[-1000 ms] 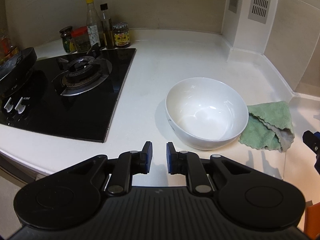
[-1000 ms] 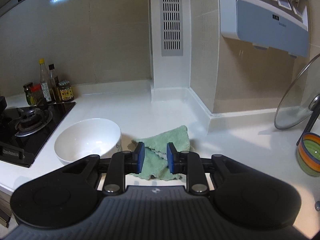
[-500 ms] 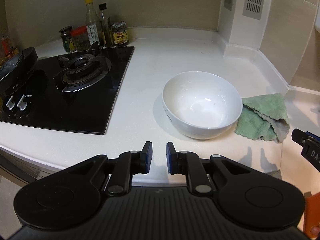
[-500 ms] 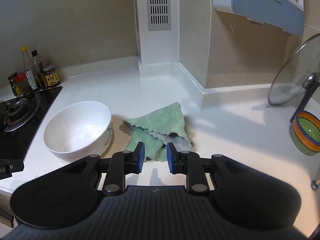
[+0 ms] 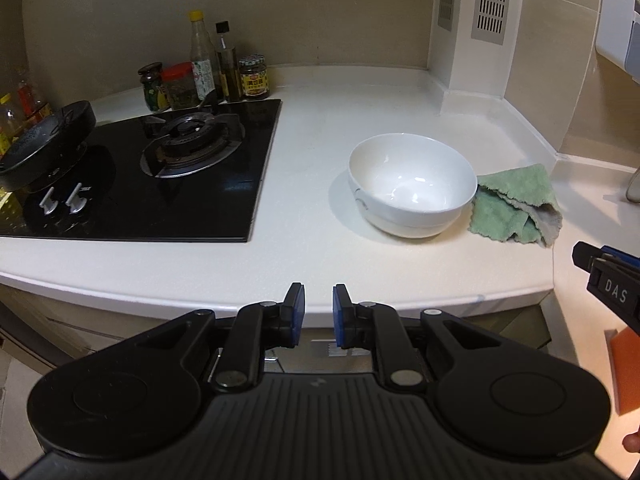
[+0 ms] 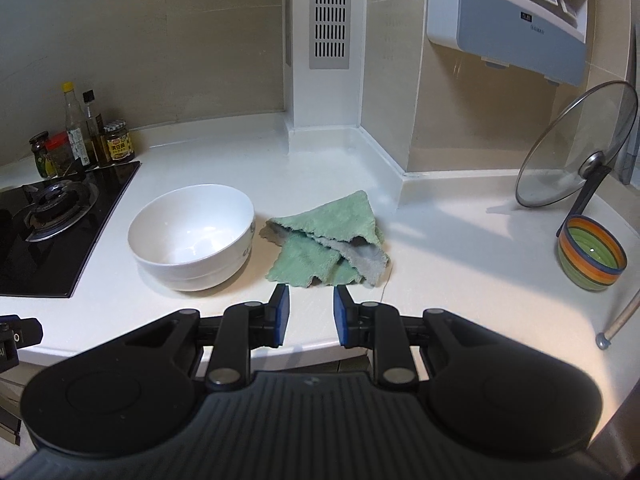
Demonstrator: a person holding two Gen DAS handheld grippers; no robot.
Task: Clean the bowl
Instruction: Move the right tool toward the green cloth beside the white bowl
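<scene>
A white bowl stands upright on the white counter, with nothing in it that I can see. A crumpled green cloth lies just to its right, close to the bowl. My left gripper hovers over the counter's front edge, well short of the bowl, open with a narrow gap and nothing between its pads. Just in front of the cloth, over the counter edge, my right gripper is open and holds nothing; part of it also shows at the right edge of the left wrist view.
A black gas hob with a dark pan fills the left. Bottles and jars stand behind it. At the right are a glass lid on a stand and a striped bowl. A wall corner juts out behind.
Both grippers have drawn back toward the counter's front edge, so the bowl and cloth look farther away. Neither gripper's gap has changed and nothing on the counter has moved.
</scene>
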